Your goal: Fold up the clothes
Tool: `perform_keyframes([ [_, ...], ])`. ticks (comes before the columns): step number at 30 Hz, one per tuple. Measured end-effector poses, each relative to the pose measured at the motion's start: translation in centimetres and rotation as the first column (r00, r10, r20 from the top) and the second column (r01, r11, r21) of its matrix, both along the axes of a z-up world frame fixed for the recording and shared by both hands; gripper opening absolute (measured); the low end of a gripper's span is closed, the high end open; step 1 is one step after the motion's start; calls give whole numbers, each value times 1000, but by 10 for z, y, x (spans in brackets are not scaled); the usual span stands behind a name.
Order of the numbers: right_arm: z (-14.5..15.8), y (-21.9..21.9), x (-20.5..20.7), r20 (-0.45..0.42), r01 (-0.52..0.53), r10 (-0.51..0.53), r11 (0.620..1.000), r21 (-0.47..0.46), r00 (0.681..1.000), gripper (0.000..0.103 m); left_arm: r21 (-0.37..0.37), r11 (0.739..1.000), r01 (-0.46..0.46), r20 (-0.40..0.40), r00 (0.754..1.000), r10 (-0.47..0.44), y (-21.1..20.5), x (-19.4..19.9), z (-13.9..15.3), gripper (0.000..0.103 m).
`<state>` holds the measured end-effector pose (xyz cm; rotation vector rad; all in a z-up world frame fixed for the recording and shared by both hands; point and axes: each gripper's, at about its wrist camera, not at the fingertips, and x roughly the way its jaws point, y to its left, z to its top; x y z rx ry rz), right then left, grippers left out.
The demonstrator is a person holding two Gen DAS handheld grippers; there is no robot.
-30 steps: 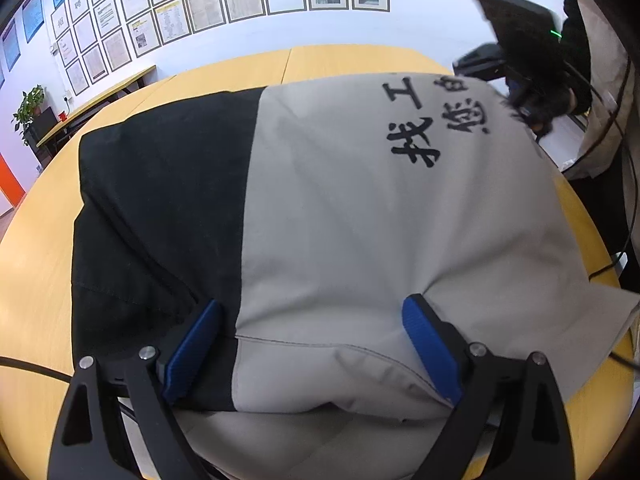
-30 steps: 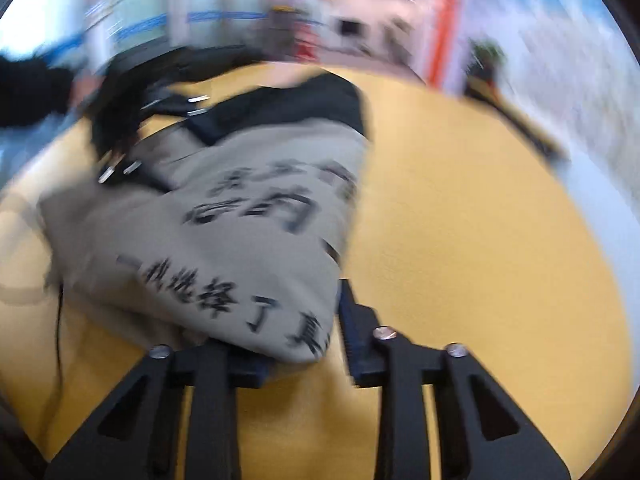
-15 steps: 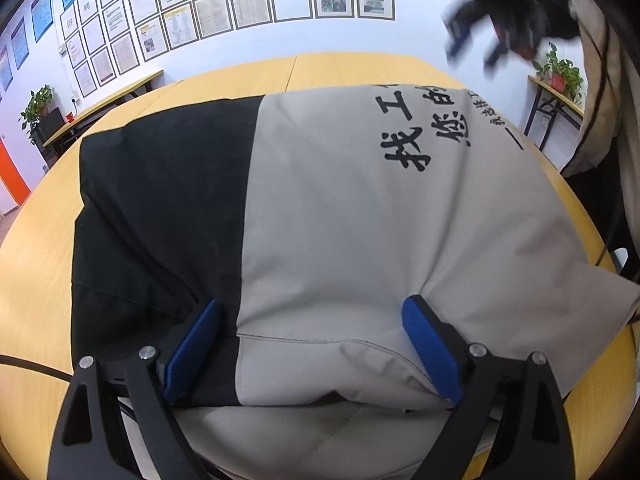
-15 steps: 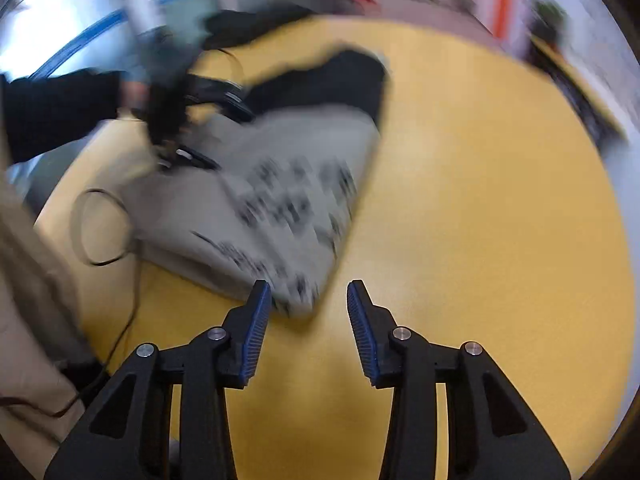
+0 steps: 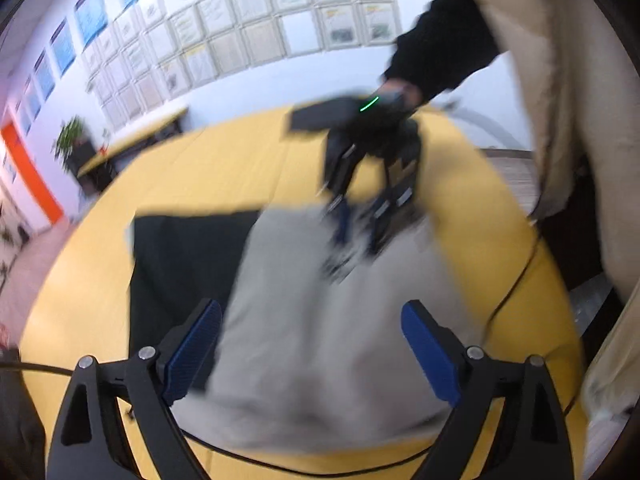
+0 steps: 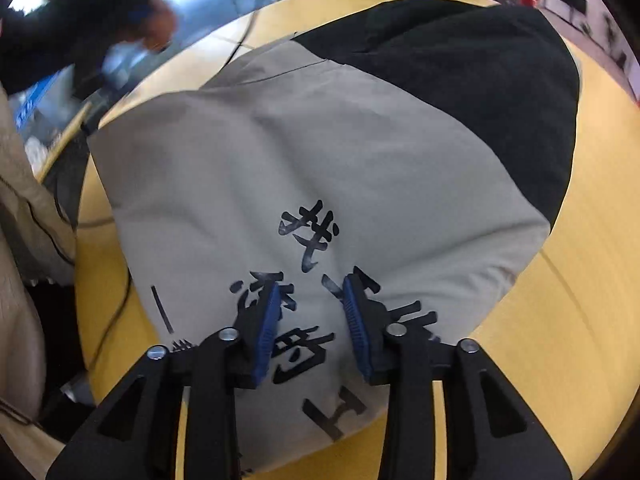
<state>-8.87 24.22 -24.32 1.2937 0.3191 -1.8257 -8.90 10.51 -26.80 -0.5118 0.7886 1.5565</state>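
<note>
Your left gripper (image 5: pixel 310 328) was spread wide, its two blue pads (image 5: pixel 196 346) far apart and clamped on nothing, hovering over the near edge of the folded garment (image 5: pixel 320 320). You held it tilted down and forward, so its black finger frames filled the bottom of the left wrist view. Your right gripper (image 6: pixel 310 312) was partly parted, its blue pads (image 6: pixel 268 328) set to either side of the black printed characters (image 6: pixel 308 240) on the grey cloth; whether the tips touched the fabric or hung just above it could not be told. From the left wrist view, that same gripper (image 5: pixel 360 224) pointed steeply down at the far end of the garment, held in your hand below a black sleeve (image 5: pixel 436 60), with a green light (image 5: pixel 369 105) showing on its body. The garment (image 6: pixel 320 168) lay folded into a compact bundle on the yellow round table (image 5: pixel 248 160), one part grey with the print and the other part black (image 6: pixel 472 72). The left wrist view was badly blurred, so the print and the fold edges were unreadable there. A thin black cable (image 5: pixel 516 276) ran over the table's right side. Beige clothing (image 5: pixel 572 92) on your body cut off the right edge of the left wrist view. Framed papers (image 5: pixel 256 36) covered the wall behind the table. In the right wrist view, your left arm in the top left corner was only a dark smear.
</note>
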Motion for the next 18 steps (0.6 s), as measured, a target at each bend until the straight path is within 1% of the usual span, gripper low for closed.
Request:
perform_keyframes([
  [1, 0, -1, 3, 9, 16, -16, 1000, -13, 1000, 39, -10, 1000, 15, 7, 1000, -15, 11, 7, -5, 95],
  [2, 0, -2, 7, 19, 34, -34, 999, -25, 999, 39, -32, 999, 19, 29, 999, -18, 20, 10, -17, 95],
  [3, 0, -2, 10, 28, 59, -58, 998, -35, 998, 39, -58, 998, 20, 56, 998, -16, 29, 11, -32, 95],
  [5, 0, -2, 16, 48, 117, -115, 992, -53, 992, 39, -116, 993, 4, 100, 995, 8, 31, 9, -63, 95],
  [7, 2, -3, 18, 77, 146, -142, 988, -57, 987, 38, -102, 995, -11, 125, 992, 24, 24, 5, -81, 95],
  [8, 4, -3, 18, 100, 153, -146, 987, -58, 984, 38, -92, 996, -18, 138, 990, 31, 23, 2, -84, 95],
  [9, 12, -3, 12, 113, 149, -141, 987, -64, 984, 35, -84, 996, -26, 150, 988, 38, 22, -2, -86, 96],
  [10, 27, 0, 3, 63, 136, -131, 987, -83, 989, 31, -82, 996, -23, 150, 988, 35, 23, -3, -87, 96],
  [12, 58, 4, -13, -37, 108, -113, 987, -120, 993, 31, -80, 997, -14, 147, 989, 25, 24, -6, -89, 97],
  [14, 84, 9, -33, -137, 80, -100, 987, -140, 986, 32, -73, 997, -12, 153, 988, 23, 23, -8, -89, 97],
  [16, 81, 13, -72, -222, 89, -101, 994, -61, 970, 32, -70, 997, -9, 149, 989, 19, 26, -11, -89, 98],
  [17, 76, 15, -91, -248, 98, -100, 995, -22, 964, 32, -69, 998, -9, 147, 989, 19, 28, -13, -89, 98],
  [18, 61, 18, -110, -216, 113, -108, 993, 15, 970, 28, -67, 998, -12, 146, 989, 22, 29, -14, -89, 98],
])
